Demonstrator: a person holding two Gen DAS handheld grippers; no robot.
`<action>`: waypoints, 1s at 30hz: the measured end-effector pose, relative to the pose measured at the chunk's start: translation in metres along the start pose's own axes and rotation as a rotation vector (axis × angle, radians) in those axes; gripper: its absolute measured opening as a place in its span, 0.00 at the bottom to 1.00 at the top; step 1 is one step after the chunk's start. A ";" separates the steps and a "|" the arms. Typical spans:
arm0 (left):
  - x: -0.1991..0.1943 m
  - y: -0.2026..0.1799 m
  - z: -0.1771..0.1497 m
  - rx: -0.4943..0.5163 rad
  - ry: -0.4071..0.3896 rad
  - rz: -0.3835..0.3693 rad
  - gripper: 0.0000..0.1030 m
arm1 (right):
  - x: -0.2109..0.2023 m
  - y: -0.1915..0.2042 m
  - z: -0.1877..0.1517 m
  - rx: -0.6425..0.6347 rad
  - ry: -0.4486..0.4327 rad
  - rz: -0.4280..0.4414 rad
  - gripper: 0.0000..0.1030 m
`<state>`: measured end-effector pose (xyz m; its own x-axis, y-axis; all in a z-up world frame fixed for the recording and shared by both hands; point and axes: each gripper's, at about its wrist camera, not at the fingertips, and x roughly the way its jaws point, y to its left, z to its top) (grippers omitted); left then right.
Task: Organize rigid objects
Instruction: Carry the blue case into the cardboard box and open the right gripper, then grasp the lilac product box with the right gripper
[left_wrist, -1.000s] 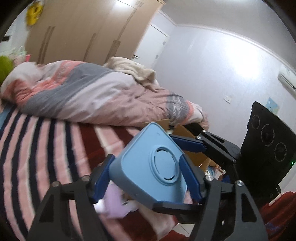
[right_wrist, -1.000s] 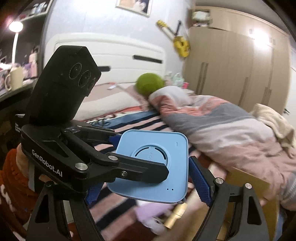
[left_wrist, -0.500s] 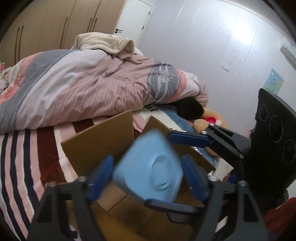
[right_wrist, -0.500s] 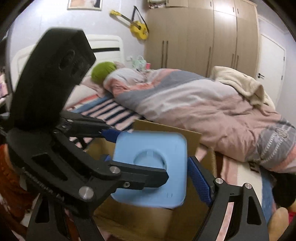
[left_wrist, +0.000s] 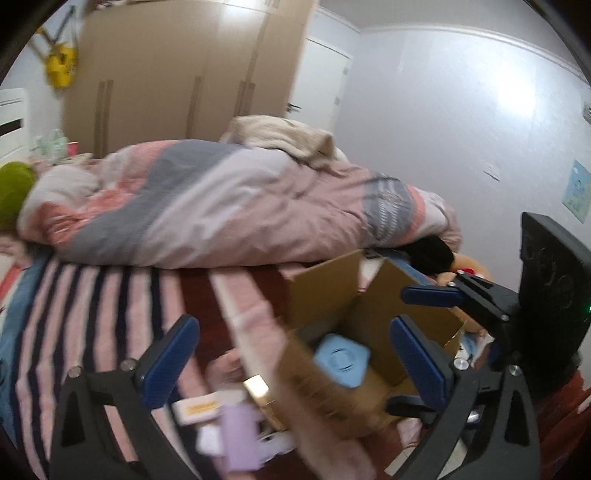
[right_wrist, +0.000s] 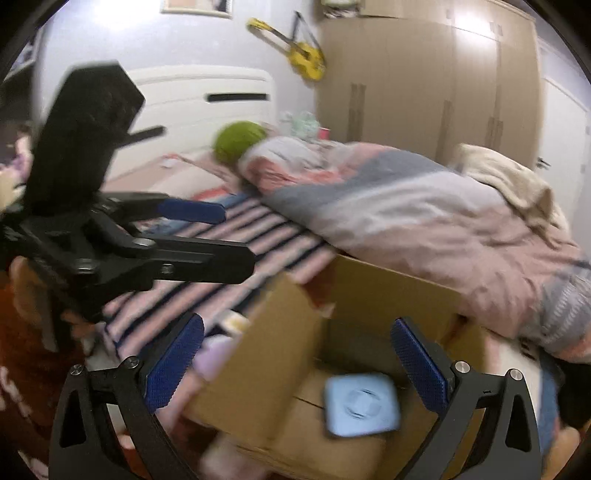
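Observation:
A light blue square device lies inside the open cardboard box on the bed; it also shows in the right wrist view, blurred, in the box. My left gripper is open and empty above the box's left edge. My right gripper is open and empty above the box. Each gripper appears in the other's view: the right gripper over the box, the left gripper at the left.
Small items lie on the striped sheet left of the box: a lilac object, a white and yellow pack, a gold piece. A bunched duvet lies behind. A green ball sits near the headboard.
Both grippers held the blue device together over the box; both have opened and the device now lies in the box. The grippers have drawn back upward.

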<state>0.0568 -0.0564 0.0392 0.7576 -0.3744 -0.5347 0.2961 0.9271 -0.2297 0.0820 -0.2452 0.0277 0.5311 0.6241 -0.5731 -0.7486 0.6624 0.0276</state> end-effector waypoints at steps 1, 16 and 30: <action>-0.009 0.009 -0.005 -0.013 -0.012 0.018 0.99 | 0.001 0.009 0.003 -0.003 -0.013 0.018 0.99; -0.055 0.123 -0.106 -0.108 -0.047 0.191 0.99 | 0.085 0.138 -0.017 -0.003 0.086 0.131 0.97; -0.029 0.146 -0.136 -0.155 -0.003 0.131 0.99 | 0.163 0.082 -0.086 0.429 0.230 -0.143 0.57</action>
<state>-0.0014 0.0874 -0.0895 0.7854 -0.2510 -0.5658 0.1026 0.9543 -0.2808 0.0737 -0.1249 -0.1338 0.4789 0.4392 -0.7601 -0.4186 0.8753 0.2420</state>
